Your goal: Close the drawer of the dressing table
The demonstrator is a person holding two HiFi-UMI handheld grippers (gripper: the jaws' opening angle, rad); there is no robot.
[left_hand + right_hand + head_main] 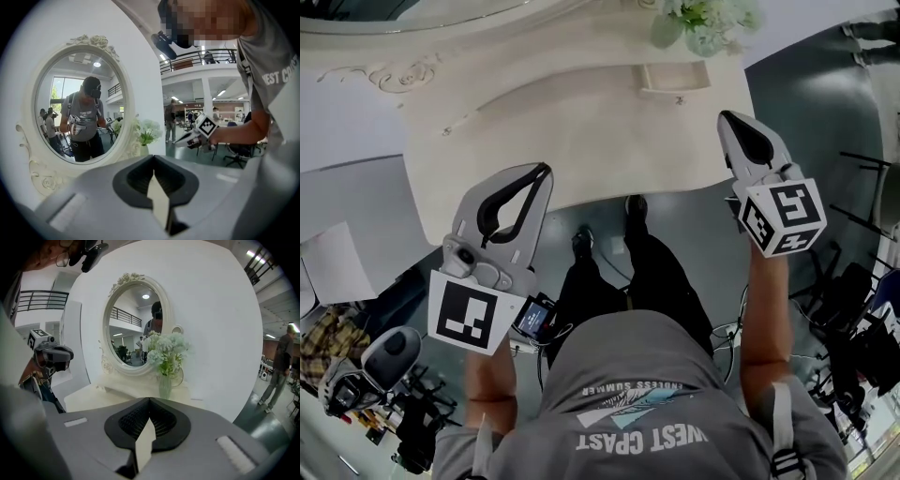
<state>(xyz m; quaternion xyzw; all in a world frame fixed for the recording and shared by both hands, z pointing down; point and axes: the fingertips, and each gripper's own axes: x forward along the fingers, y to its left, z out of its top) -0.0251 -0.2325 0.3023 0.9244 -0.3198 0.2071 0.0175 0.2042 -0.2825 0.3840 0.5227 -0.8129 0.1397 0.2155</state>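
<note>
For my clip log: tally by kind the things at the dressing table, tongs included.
Tongs: 2, left tongs, right tongs
Dressing table: 1
Drawer: 1
Oval mirror: 1
Vase of flowers: 1
Total: 6

Open-plan lab hall, mezzanine railing (187, 61), office chair (236, 158), staged dressing table (581, 131).

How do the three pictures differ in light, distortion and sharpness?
Head view: the pale dressing table is almost washed out beside the dark floor. Left gripper view: strong fisheye bending, black corners, the mirror sharp, a mosaic patch at the top. Right gripper view: the same fisheye bending, even light on the white wall, the flowers sharp.
</note>
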